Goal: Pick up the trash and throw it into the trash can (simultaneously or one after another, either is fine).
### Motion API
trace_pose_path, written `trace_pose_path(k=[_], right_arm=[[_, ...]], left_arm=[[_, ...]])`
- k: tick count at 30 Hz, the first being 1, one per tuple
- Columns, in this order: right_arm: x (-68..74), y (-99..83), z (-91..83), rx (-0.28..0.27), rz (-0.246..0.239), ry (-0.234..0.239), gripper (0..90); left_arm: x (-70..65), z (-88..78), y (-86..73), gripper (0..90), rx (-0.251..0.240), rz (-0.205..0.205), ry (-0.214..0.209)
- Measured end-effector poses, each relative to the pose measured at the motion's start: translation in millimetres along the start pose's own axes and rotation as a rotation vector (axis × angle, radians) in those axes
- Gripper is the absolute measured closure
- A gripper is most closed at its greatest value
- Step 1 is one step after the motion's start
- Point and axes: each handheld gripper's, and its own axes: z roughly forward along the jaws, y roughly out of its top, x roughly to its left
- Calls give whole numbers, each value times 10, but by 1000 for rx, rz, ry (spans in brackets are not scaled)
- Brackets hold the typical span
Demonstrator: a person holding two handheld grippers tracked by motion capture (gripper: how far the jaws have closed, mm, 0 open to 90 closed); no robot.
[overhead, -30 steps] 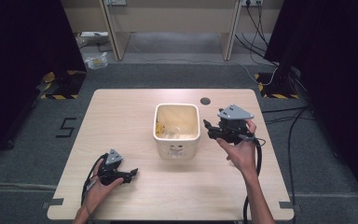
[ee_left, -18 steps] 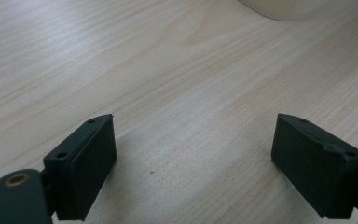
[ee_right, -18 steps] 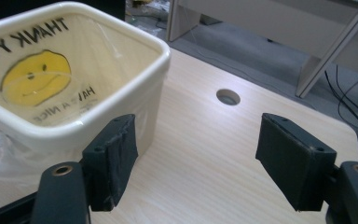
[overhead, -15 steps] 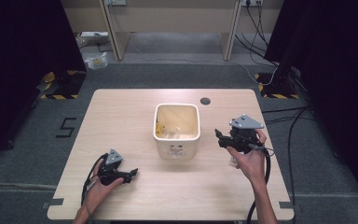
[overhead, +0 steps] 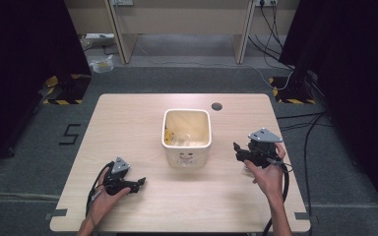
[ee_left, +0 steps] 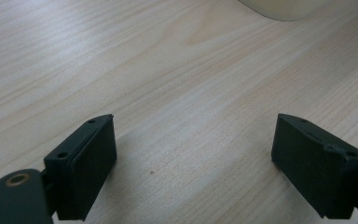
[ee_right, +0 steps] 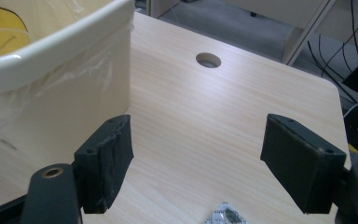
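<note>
In the high view, a cream square bin (overhead: 187,136) with a clear liner stands at the middle of the wooden table (overhead: 128,123), with a round cable hole (overhead: 216,106) behind it. The left gripper (overhead: 137,184) rests low near the table's front left edge, jaws apart and pointing toward the bin. The right gripper (overhead: 237,150) is held to the right of the bin, apart from it. In the left gripper view, its jaws stand wide over bare wood with nothing between them. In the right gripper view, the right gripper's jaws have just been opening and stand wide, empty; the bin (ee_right: 51,79) is just beside the left-hand jaw, and a small foil blister pack (ee_right: 226,216) lies on the table below them.
</note>
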Motion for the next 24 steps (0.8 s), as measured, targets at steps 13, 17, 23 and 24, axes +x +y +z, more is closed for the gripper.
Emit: trace_pose_path(k=[13, 17, 23, 24], right_arm=[[-38, -284, 131, 85, 53, -48, 245], [-52, -381, 182, 113, 74, -59, 244], [-86, -477, 263, 141, 96, -75, 243], [-86, -489, 272, 146, 100, -79, 243]], left_arm=[[1, -1, 1, 131, 1, 0, -1], [1, -1, 1, 131, 1, 0, -1], [1, -1, 0, 132, 1, 0, -1], [0, 0, 0, 131, 0, 0, -1]])
